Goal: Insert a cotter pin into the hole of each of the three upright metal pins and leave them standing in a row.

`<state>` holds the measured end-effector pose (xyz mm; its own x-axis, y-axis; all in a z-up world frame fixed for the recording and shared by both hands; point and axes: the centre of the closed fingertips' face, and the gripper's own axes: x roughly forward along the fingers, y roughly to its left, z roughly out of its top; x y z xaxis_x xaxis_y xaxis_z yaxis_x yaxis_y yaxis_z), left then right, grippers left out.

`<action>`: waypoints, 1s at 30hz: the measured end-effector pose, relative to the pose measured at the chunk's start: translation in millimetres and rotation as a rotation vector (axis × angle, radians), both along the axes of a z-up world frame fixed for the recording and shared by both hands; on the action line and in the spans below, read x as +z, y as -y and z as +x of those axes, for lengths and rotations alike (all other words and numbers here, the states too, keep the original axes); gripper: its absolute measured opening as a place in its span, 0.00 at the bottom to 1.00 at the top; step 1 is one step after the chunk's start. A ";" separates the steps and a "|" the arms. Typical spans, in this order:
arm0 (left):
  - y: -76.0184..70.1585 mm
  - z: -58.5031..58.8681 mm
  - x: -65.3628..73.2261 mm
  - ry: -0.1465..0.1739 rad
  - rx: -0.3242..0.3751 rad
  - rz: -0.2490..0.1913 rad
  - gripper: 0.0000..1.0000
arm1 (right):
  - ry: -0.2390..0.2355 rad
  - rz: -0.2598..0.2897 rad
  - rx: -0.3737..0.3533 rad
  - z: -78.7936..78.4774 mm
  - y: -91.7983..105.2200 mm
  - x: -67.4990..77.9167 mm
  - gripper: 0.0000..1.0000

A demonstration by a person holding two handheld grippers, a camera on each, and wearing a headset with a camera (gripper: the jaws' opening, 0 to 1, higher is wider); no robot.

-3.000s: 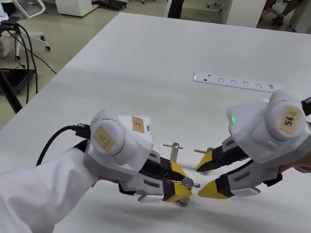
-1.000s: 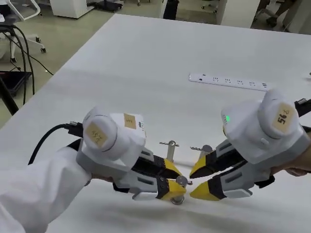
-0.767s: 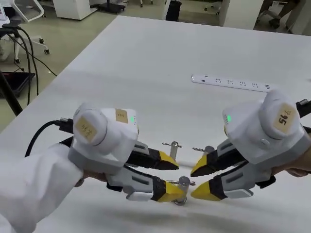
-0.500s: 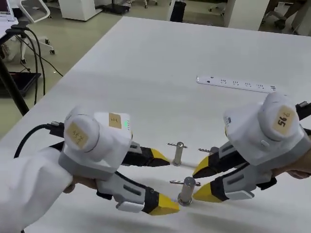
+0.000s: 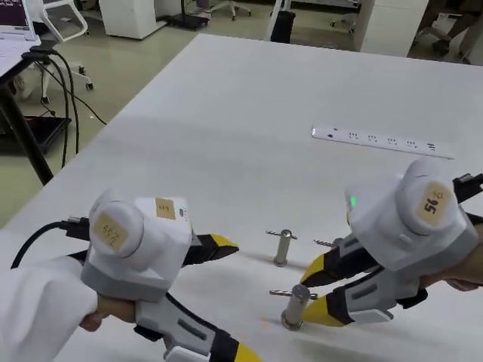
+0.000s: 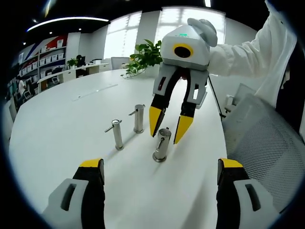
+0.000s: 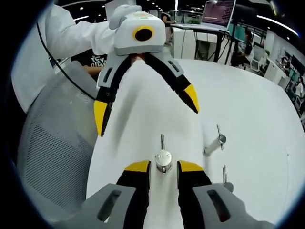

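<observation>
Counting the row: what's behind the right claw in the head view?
The end of a cotter pin pokes out from behind the right claw; whatever carries it is covered there. The left gripper view shows the third metal pin standing upright, a cotter pin through it.

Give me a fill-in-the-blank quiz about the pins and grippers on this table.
___ metal pins stand upright on the table, each holding a cotter pin.
The left gripper's jaws are wide ___.
The right gripper's jaws flank just ___ metal pin.
The power strip is coloured ___.
Missing words: three; open; one; white.
</observation>
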<state>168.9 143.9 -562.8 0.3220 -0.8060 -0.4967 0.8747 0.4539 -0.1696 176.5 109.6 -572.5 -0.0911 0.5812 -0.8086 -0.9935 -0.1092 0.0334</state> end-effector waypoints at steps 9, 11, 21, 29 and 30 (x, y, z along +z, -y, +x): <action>9.0 -6.9 3.5 -0.007 -0.002 -0.033 0.99 | 0.007 -0.012 0.019 -1.2 -4.0 -5.8 0.15; 10.6 -8.9 3.4 -0.010 -0.011 -0.030 0.99 | 0.004 -0.014 0.015 -0.5 -5.7 -7.5 0.14; 10.0 -10.3 6.2 0.004 -0.012 -0.025 0.99 | 0.004 -0.013 0.027 -1.7 -12.2 -11.5 0.10; 6.9 -13.6 3.7 -0.001 -0.006 -0.012 0.98 | 0.010 -0.011 0.022 -2.1 -13.1 -11.4 0.09; 6.6 -13.7 3.8 -0.002 -0.006 -0.012 0.98 | 0.011 -0.012 0.023 -2.1 -13.0 -11.4 0.09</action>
